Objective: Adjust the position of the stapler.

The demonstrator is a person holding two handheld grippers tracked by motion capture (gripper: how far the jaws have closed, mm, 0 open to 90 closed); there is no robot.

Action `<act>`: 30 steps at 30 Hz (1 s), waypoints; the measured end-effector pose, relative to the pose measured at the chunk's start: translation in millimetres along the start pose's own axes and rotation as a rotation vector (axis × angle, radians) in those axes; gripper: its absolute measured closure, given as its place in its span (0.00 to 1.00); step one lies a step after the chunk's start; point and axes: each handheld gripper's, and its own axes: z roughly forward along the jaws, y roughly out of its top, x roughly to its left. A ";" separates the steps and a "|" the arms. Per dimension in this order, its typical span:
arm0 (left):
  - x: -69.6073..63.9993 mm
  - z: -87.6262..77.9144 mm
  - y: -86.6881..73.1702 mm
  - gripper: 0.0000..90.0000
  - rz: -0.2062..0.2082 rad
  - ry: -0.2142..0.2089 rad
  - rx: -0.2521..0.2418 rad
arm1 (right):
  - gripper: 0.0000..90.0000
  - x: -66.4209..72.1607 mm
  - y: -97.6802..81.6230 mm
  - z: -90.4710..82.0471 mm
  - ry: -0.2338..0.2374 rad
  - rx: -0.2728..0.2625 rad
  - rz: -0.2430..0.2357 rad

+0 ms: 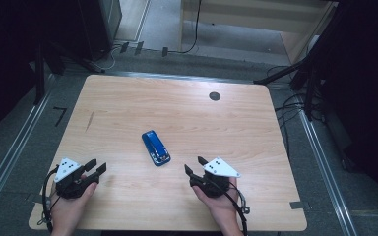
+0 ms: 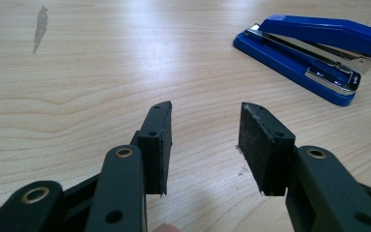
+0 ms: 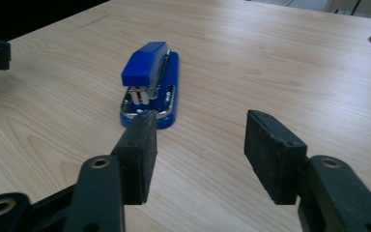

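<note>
At the middle of a pale wooden desk (image 1: pixel 128 98), a blue stapler (image 1: pixel 156 148) lies flat, closed, between two hand-held tools. The left tool (image 1: pixel 98 168) hovers near the front-left edge, jaws partly apart and empty. The right tool (image 1: pixel 194 165), just beside the stapler's near end, also stands partly open, gripping nothing.
</note>
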 end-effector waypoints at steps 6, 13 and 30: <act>-0.9 5.7 -3.0 0.63 0.013 -0.007 0.016 | 0.54 13.0 3.3 19.3 0.035 0.010 -0.003; -0.5 6.9 -3.5 0.63 0.010 -0.005 0.022 | 0.54 18.5 8.7 39.0 0.044 0.026 -0.006; -0.1 7.7 -3.3 0.62 0.001 -0.015 0.036 | 0.59 41.8 23.5 92.5 0.067 0.085 -0.061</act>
